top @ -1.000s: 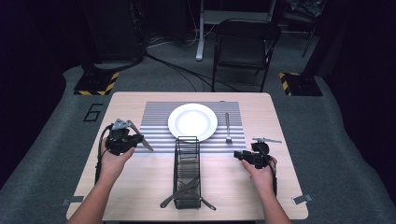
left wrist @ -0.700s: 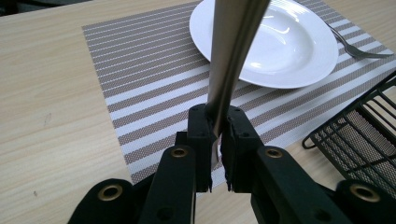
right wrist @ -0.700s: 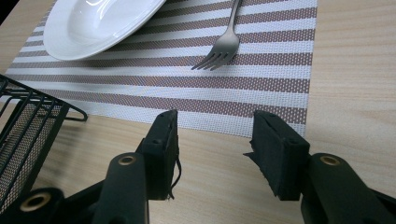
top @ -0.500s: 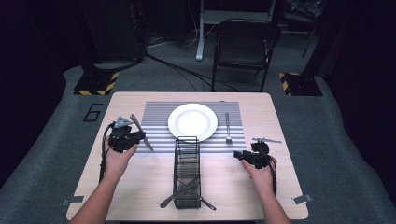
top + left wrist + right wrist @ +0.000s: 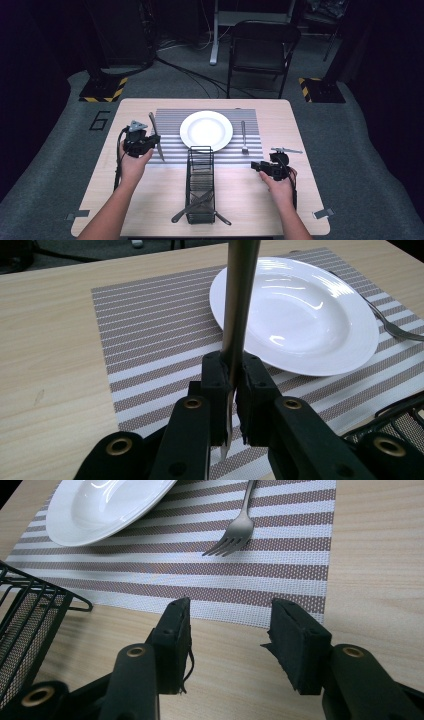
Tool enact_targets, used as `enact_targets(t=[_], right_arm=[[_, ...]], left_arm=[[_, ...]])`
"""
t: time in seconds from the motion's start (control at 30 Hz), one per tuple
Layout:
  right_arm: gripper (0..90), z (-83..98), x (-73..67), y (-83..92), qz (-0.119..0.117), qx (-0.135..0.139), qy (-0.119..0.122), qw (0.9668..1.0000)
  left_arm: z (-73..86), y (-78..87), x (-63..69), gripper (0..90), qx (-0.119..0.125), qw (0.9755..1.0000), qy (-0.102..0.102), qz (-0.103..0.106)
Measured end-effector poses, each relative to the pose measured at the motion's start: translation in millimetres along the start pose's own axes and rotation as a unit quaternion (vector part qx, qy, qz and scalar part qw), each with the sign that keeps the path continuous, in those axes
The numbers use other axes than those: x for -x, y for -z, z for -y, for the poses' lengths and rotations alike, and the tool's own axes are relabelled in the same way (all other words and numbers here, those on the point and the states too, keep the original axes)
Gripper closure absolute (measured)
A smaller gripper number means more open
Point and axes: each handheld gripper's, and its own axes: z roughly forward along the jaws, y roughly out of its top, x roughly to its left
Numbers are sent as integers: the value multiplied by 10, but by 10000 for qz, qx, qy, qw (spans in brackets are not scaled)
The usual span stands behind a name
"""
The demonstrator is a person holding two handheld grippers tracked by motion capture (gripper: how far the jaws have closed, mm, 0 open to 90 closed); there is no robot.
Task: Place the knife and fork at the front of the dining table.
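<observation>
My left gripper is shut on a silver knife, held just above the left edge of the striped placemat. In the left gripper view the knife stands up between the pads, with the white plate just behind it. The plate sits in the middle of the placemat and a fork lies to its right. My right gripper rests low over the bare wood, open with nothing in it. Ahead of its jaws lie the fork and the placemat's near edge.
A black wire caddy stands at the table's front middle, with several utensils lying at its near end. Its wire side is close to my right gripper. A dark folding chair stands beyond the far table edge.
My left hand has carried the knife a little to the right and away from me, over the placemat's left edge. The right hand has stayed still.
</observation>
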Motion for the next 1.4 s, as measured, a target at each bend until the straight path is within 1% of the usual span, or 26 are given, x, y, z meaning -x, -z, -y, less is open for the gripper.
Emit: enact_targets(t=[0.13, 0.17, 0.2, 0.27, 0.53, 0.7, 0.73, 0.83, 0.87, 0.93, 1.0, 1.1, 1.17, 1.27, 1.3, 1.37, 1.4], right_arm=[[508, 1, -2, 7, -10, 3, -12, 10000], [508, 1, -4, 8, -11, 0, -25, 10000], [508, 0, 1, 4, -9, 10, -5, 10000], [508, 1, 5, 2, 4, 1, -7, 10000], [508, 4, 26, -12, -2, -32, -35, 10000], [508, 5, 23, -28, -9, -64, -42, 10000], [508, 5, 22, -28, -12, -65, -48, 10000], [508, 5, 30, -29, -3, -37, -52, 10000], [508, 4, 35, -29, -9, -28, -51, 10000], [508, 4, 43, -28, -25, -27, -89, 10000], [508, 3, 57, -26, -23, -18, -74, 10000], [511, 0, 67, -23, -35, -2, -134, 9999], [511, -2, 80, -15, -49, 21, -134, 9999], [511, -4, 86, -11, -55, 22, -161, 9999], [511, -4, 90, -12, -54, 26, -171, 9998], [511, -5, 97, -11, -62, 16, -210, 9998], [511, -6, 106, -13, -64, 32, -193, 9998]], left_arm=[[-7, -36, -4, 824, 42, 10000, -10, -10], [-6, -54, -7, 824, 93, 9999, 45, -17], [-8, -61, -16, 825, 91, 9999, 51, -8], [-9, -88, -33, 825, 128, 9998, 126, -13], [-5, -156, -76, 825, 238, 9993, 270, -66], [-3, -235, -100, 826, 358, 9983, 451, -82], [-5, -243, -104, 826, 344, 9984, 451, -88], [-7, -300, -122, 826, 385, 9978, 535, -108], [-6, -325, -133, 826, 403, 9974, 591, -94], [-17, -366, -147, 826, 349, 9976, 592, -76], [-36, -419, -131, 826, 304, 9978, 584, -65], [-66, -521, -102, 827, 234, 9985, 473, -110], [-72, -568, -106, 827, 131, 9989, 425, -134], [-66, -638, -114, 827, 125, 9980, 598, -157], [-71, -667, -114, 826, 66, 9977, 640, -197], [-73, -704, -107, 827, 59, 9974, 685, -221], [-82, -714, -102, 827, 43, 9973, 685, -245]])
